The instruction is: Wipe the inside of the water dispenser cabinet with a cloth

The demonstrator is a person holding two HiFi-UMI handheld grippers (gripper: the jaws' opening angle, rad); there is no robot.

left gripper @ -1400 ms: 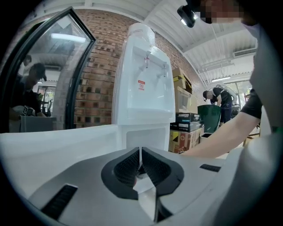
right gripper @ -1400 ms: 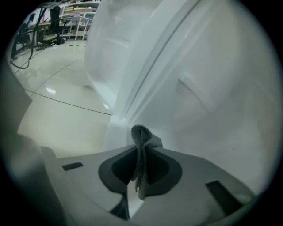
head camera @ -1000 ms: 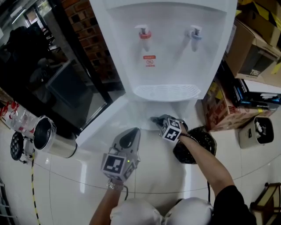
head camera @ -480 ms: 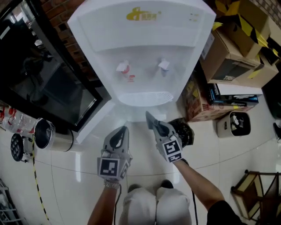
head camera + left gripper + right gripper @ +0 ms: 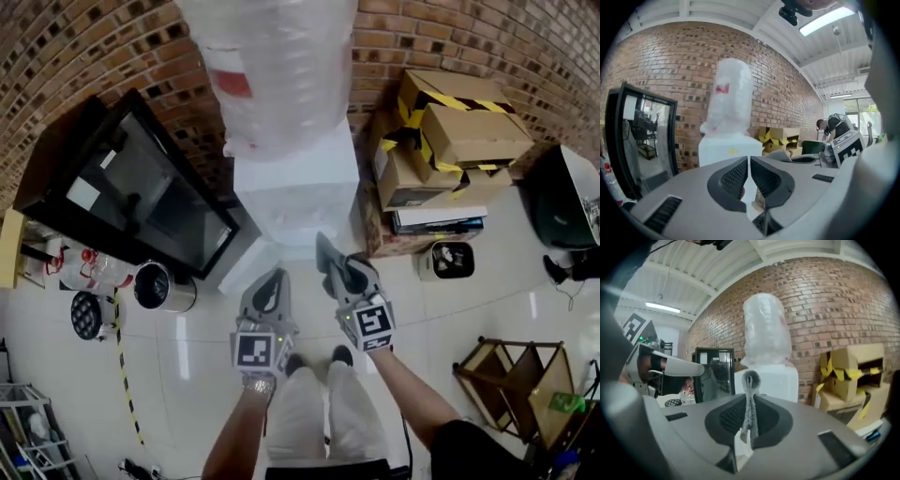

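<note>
Jaws of the right gripper (image 5: 750, 401) clamp the cloth (image 5: 750, 380), apparently for wiping; the left gripper (image 5: 749, 164) sits closed and empty, water dispenser (image 5: 296, 192) at twelve o'clock.

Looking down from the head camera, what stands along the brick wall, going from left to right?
black glass-fronted cabinet → water dispenser with its bottle on top → cardboard boxes → dark container
</note>
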